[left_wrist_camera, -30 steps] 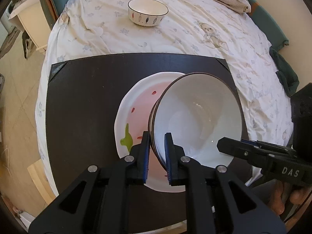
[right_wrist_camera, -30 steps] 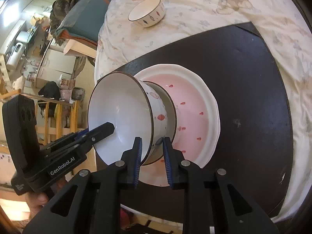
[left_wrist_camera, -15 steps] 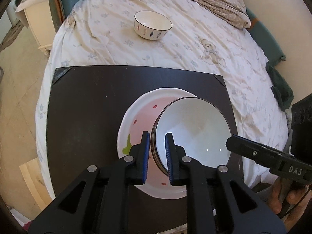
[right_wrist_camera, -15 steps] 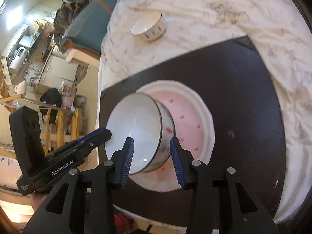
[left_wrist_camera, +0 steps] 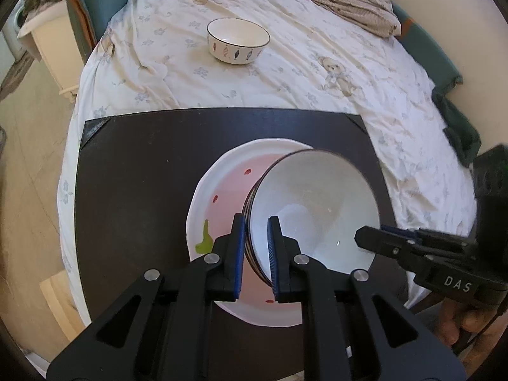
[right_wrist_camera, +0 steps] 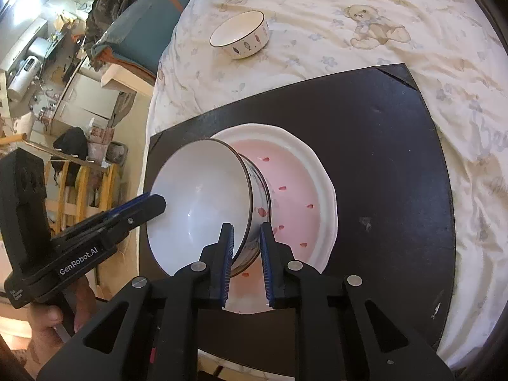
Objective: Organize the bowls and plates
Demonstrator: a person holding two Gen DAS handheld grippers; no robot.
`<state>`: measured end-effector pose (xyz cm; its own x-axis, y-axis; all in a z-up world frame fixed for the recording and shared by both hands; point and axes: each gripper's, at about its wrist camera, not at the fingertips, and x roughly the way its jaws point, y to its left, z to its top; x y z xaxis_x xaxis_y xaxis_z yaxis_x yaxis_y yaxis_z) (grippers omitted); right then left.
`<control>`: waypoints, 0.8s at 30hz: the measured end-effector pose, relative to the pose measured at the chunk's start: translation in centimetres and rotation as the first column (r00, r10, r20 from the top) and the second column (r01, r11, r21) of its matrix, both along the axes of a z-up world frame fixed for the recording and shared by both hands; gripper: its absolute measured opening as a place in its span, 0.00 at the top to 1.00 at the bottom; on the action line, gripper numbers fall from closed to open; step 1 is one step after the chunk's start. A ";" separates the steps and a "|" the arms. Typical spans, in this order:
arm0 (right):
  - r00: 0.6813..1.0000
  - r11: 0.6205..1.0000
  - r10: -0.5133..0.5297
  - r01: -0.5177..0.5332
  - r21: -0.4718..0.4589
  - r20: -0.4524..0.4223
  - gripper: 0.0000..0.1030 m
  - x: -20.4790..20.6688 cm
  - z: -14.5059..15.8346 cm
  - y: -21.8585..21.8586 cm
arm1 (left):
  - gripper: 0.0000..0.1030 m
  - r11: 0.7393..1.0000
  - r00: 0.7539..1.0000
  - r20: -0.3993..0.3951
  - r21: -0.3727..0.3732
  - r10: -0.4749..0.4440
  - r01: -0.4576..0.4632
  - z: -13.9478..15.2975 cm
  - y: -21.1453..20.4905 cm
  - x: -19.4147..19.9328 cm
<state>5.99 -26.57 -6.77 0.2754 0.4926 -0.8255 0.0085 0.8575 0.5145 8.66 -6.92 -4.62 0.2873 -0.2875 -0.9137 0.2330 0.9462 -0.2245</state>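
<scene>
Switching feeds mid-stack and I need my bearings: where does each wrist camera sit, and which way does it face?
Left wrist: behind the left gripper, facing down-forward at large bowl over pink plate; own fingers, right gripper and right hand show.
Right wrist: behind the right gripper, facing the large bowl from its opposite side; own fingers, left hand show.
Shared: large bowl, pink plate, small bowl, black mat.

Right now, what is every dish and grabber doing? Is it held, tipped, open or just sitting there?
Big white bowl: tipped over the plate, rim between both grippers' fingers.
Pink plate: flat on the black mat, under the bowl.
Small fish bowl: upright on the bedsheet, untouched.
Left gripper: shut on the big bowl's rim.
Right gripper: around the bowl's rim; grip unclear.
Black mat: lying flat on the bed.
</scene>
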 end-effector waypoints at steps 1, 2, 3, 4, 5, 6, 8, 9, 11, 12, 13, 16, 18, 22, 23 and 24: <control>1.000 1.000 0.008 -0.008 -0.012 0.003 0.82 0.0 0.0 0.1 | 0.89 1.000 1.000 0.003 0.006 -0.003 0.003 0.0 -0.1 -0.1; 1.000 1.000 0.011 -0.011 -0.019 0.003 0.82 -0.1 -0.1 0.2 | 0.89 1.000 1.000 0.001 0.006 -0.003 0.003 0.0 -0.1 -0.1; 1.000 1.000 0.012 -0.012 -0.023 0.003 0.82 -0.2 -0.1 0.3 | 0.89 1.000 1.000 -0.005 -0.002 0.000 0.000 0.0 0.1 0.0; 1.000 1.000 0.012 -0.012 -0.025 0.003 0.82 -0.2 -0.2 0.3 | 0.89 1.000 1.000 -0.013 -0.013 0.006 -0.006 -0.1 0.2 0.1; 1.000 1.000 0.009 -0.009 -0.019 0.001 0.82 -0.2 -0.2 0.2 | 0.89 0.999 0.999 -0.029 -0.035 0.019 -0.020 -0.2 0.6 0.3; 1.000 1.000 0.003 -0.003 -0.009 -0.002 0.82 -0.3 -0.2 0.1 | 0.89 0.999 0.999 -0.038 -0.045 0.026 -0.027 -0.2 0.7 0.4; 1.000 1.000 -0.015 0.015 0.024 -0.014 0.82 -0.2 -0.4 -0.3 | 0.89 0.998 0.998 -0.051 -0.052 0.030 -0.033 -0.3 0.8 0.5; 1.000 0.999 -0.016 0.017 0.031 -0.018 0.82 -0.2 -0.4 -0.4 | 0.89 0.999 0.998 -0.049 -0.041 0.028 -0.030 -0.3 0.7 0.5; 1.000 1.000 -0.012 0.013 0.029 -0.023 0.82 -0.2 -0.4 -0.3 | 0.89 0.999 0.999 -0.036 -0.023 0.030 -0.031 -0.1 0.6 0.3; 0.999 0.999 -0.017 0.018 0.033 -0.027 0.81 -0.2 -0.3 -0.3 | 0.89 1.000 0.999 -0.030 -0.011 0.026 -0.026 -0.1 0.5 0.3; 0.999 0.999 -0.026 0.027 0.047 -0.032 0.79 -0.2 -0.2 -0.4 | 0.89 1.000 0.999 -0.028 -0.004 0.022 -0.022 0.0 0.5 0.2; 0.999 0.999 -0.032 0.033 0.042 -0.012 0.79 -0.2 0.2 -0.5 | 0.86 0.999 1.000 -0.021 0.035 0.012 -0.011 -0.1 0.4 0.0; 0.999 0.999 -0.035 0.035 0.023 -0.005 0.79 -0.1 0.2 -0.5 | 0.74 0.998 1.000 -0.018 0.060 0.014 -0.013 -0.1 0.5 0.0; 0.999 0.998 -0.050 0.050 0.039 -0.011 0.78 0.0 0.1 -0.7 | 0.53 0.997 1.000 0.018 0.068 0.022 -0.023 0.7 0.7 -0.1; 0.999 0.998 -0.053 0.053 0.033 -0.010 0.78 0.1 0.1 -0.7 | 0.50 0.997 0.999 0.032 0.073 0.020 -0.022 0.9 0.7 -0.2; 0.998 0.998 -0.056 0.056 0.027 -0.008 0.78 0.1 0.2 -0.7 | 0.43 0.996 0.999 0.048 0.089 0.022 -0.027 1.2 0.7 -0.1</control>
